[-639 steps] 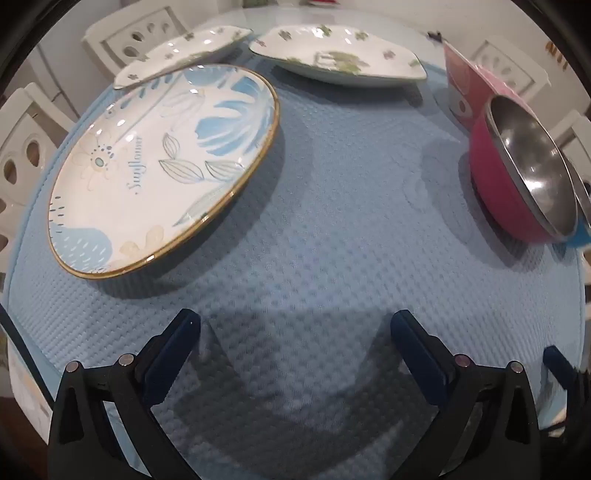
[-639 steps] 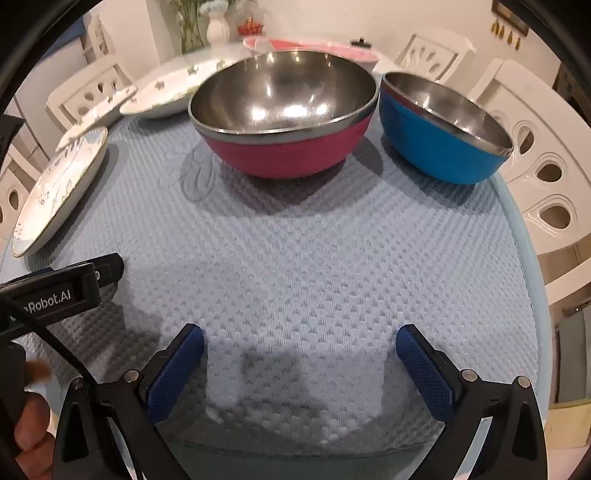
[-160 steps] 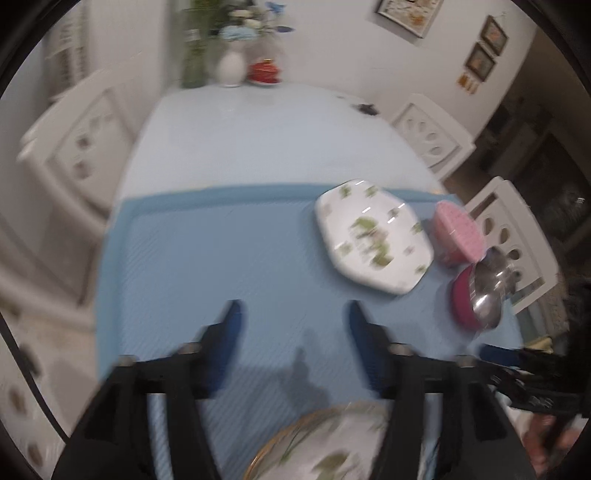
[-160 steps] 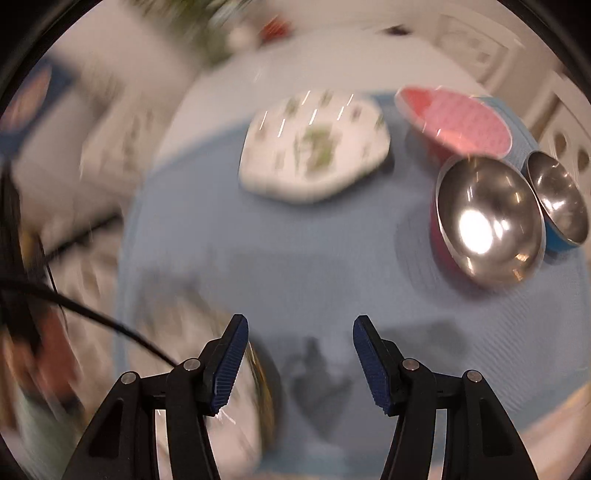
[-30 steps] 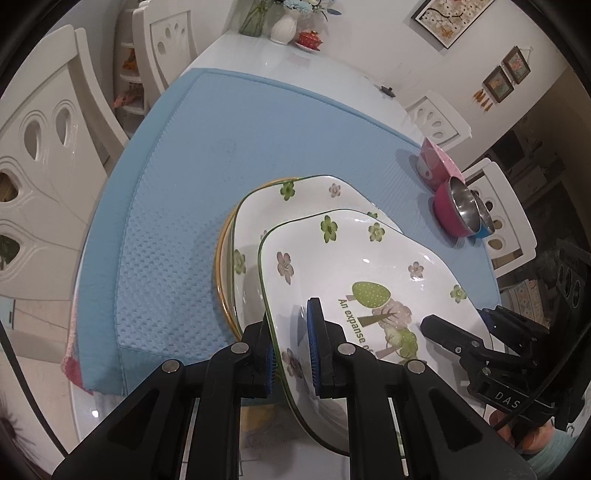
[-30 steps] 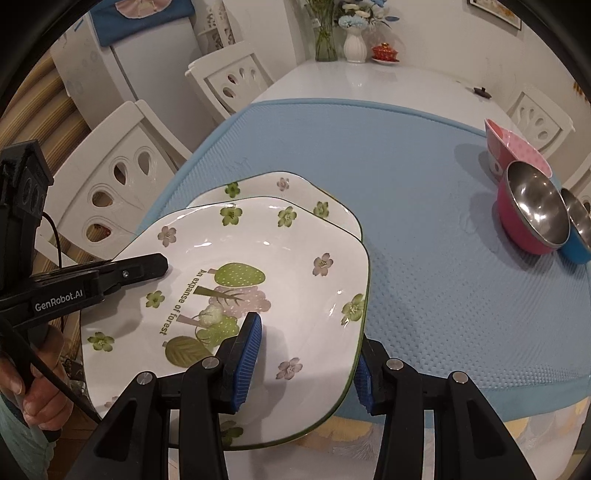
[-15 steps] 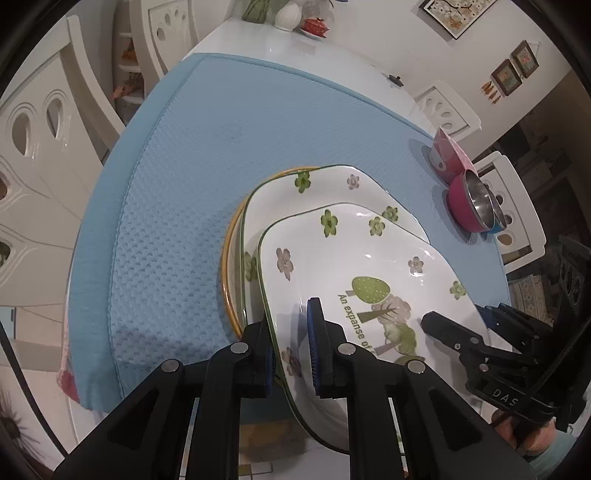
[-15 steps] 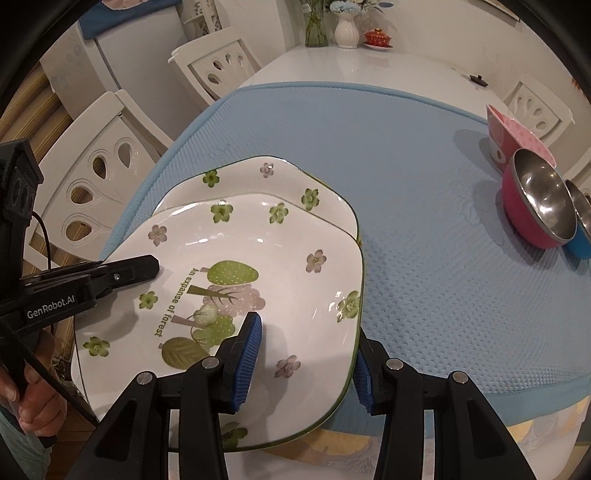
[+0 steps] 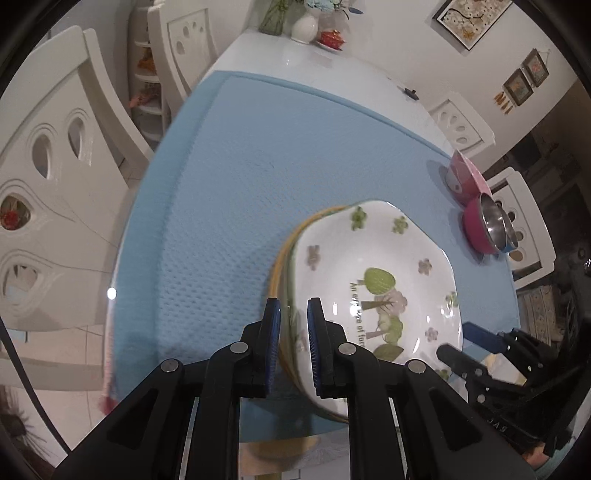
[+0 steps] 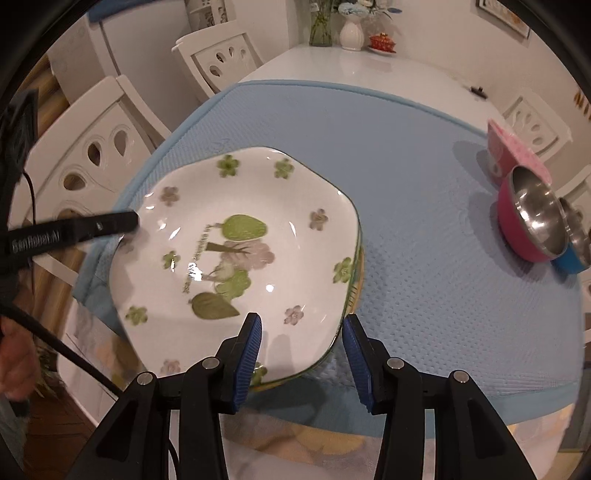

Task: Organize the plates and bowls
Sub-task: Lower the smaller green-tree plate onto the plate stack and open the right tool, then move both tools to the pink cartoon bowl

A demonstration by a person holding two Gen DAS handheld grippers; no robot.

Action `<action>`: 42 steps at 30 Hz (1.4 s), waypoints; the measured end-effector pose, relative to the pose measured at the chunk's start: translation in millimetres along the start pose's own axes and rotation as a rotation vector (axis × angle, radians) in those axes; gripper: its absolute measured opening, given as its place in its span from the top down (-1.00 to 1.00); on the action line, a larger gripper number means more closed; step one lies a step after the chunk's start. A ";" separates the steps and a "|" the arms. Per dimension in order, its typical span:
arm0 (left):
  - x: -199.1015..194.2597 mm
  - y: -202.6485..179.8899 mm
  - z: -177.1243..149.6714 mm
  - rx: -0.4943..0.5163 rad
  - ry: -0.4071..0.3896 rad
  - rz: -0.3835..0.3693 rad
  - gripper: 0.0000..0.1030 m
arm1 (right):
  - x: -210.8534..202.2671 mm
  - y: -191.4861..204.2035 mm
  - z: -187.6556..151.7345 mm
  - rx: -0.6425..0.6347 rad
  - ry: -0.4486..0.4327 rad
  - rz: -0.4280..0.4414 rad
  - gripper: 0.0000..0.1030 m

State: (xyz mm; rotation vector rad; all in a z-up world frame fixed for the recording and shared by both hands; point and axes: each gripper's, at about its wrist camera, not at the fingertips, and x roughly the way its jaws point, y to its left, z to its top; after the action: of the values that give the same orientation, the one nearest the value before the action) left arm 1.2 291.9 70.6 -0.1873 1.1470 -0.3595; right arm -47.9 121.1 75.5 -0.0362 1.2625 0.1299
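A: Where is the white squarish ceramic plate with green flowers and a tree print (image 10: 236, 251)?

B: On top of a stack at the near edge of the light blue waffle-textured mat (image 10: 424, 206). Under it the left wrist view shows the rim of a yellow-edged plate (image 9: 277, 266); how many plates lie between I cannot tell.

A: And the left gripper (image 9: 293, 347)?

B: Its 2 blue pads are narrowed on the near-left rim of the flowered plate, 1 above and 1 below.

A: The right gripper (image 10: 301, 354)?

B: Parted at a middling width, straddling the plate's near-right rim. Whether the pads touch it I cannot tell.

A: The bowls?

B: At the mat's far right: a pink steel-lined bowl (image 10: 528, 225), a blue steel-lined bowl (image 10: 574, 251) touching it on the right, and behind them a pale pink dotted bowl (image 10: 517, 155), tilted.

A: Beyond the mat?

B: Bare white tabletop (image 10: 369, 70) with a white vase (image 10: 350, 33) at the far end, and white chairs (image 10: 107, 155) around.
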 end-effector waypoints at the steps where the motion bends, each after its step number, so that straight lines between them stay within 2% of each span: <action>1: -1.4 1.4 1.2 -0.001 0.001 -0.001 0.75 | 0.1 0.2 -1.0 -0.002 0.008 0.009 0.13; 5: -3.7 1.1 9.6 0.013 0.005 0.007 0.75 | -2.2 -4.0 -2.4 0.022 0.034 0.030 0.13; 8: -8.6 -6.6 23.9 0.040 -0.014 -0.006 0.75 | -11.7 -9.3 4.9 0.028 0.017 0.029 0.13; 19: -24.6 -58.4 102.0 0.184 -0.117 -0.056 0.74 | -38.7 -53.3 76.0 0.172 -0.079 0.102 0.13; 24: -18.3 -84.9 130.3 0.220 -0.133 -0.093 0.69 | -49.4 -77.6 91.8 0.233 -0.100 0.084 0.12; 25: -15.5 -91.2 134.6 0.223 -0.132 -0.090 0.46 | -53.9 -86.6 91.7 0.251 -0.112 0.070 0.12; 28: -4.5 -113.9 146.5 0.228 -0.131 -0.087 0.18 | -65.2 -115.7 85.7 0.302 -0.147 0.020 -0.04; 29: 0.9 -122.5 150.4 0.225 -0.119 -0.105 0.02 | -68.0 -125.4 83.8 0.320 -0.154 0.008 -0.05; 31: 9.9 -140.3 156.8 0.221 -0.110 -0.136 -0.17 | -70.7 -151.4 79.8 0.353 -0.158 0.000 -0.05; 35: 29.1 -181.9 164.6 0.223 -0.108 -0.133 -0.17 | -66.8 -206.1 75.9 0.396 -0.155 -0.023 -0.06; 39: 56.8 -229.2 171.9 0.177 -0.093 -0.043 -0.17 | -57.1 -265.4 87.0 0.410 -0.147 0.055 -0.06; 42: 82.8 -260.1 177.8 0.126 -0.064 -0.073 -0.18 | -46.9 -308.4 104.0 0.410 -0.120 0.120 -0.07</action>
State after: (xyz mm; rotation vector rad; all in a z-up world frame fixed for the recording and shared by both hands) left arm 146.3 13.1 156.6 -0.1295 1.0529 -0.4855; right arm 73.0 -178.3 138.1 0.3956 1.1508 -0.0246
